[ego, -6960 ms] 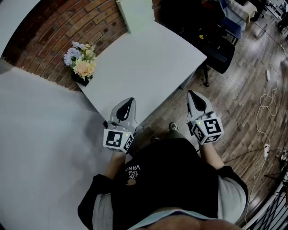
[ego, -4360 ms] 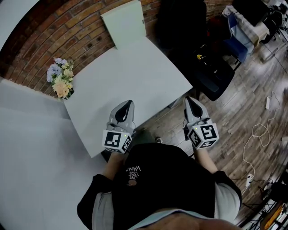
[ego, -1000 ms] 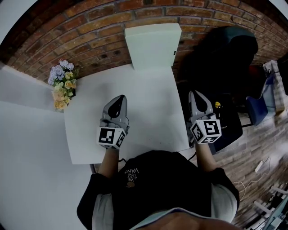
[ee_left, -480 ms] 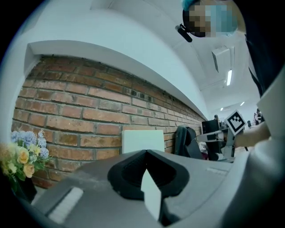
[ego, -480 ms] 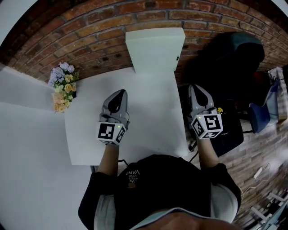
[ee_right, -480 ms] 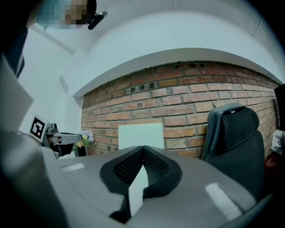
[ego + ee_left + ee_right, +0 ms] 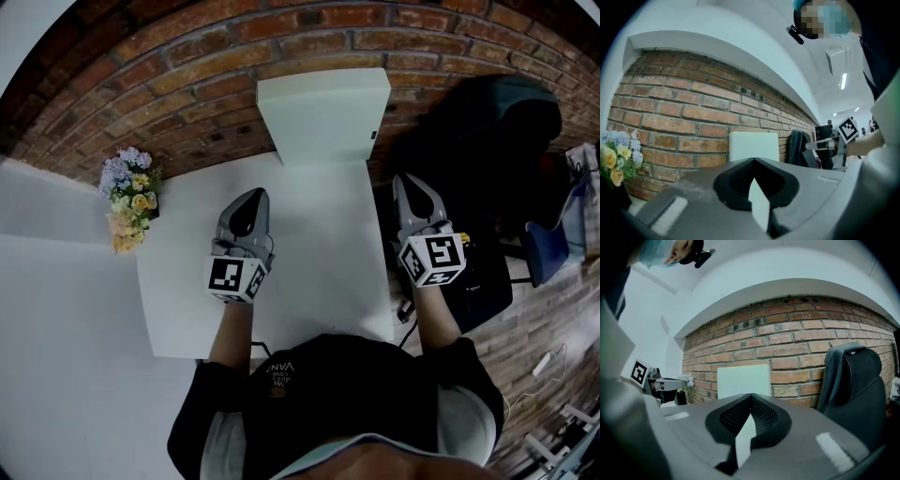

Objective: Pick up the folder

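The head view is dim and evenly lit. The white table (image 7: pixel 309 234) and pale folder (image 7: pixel 323 112) are brightest, and the office chair (image 7: pixel 502 117) at far right is nearly black. Fisheye bending curves the brick wall (image 7: pixel 187 66), and the corners are dark. In both gripper views the nearest parts are blurred. A ceiling light strip (image 7: pixel 843 80) glares at right.

Bare white tabletop (image 7: pixel 319 248) lies open up to the pale upright folder (image 7: pixel 323 114) against the red brick wall (image 7: pixel 187 84); pastel flower bunch (image 7: pixel 127 197) crowds the left corner, black office chair (image 7: pixel 497 131) the right side.
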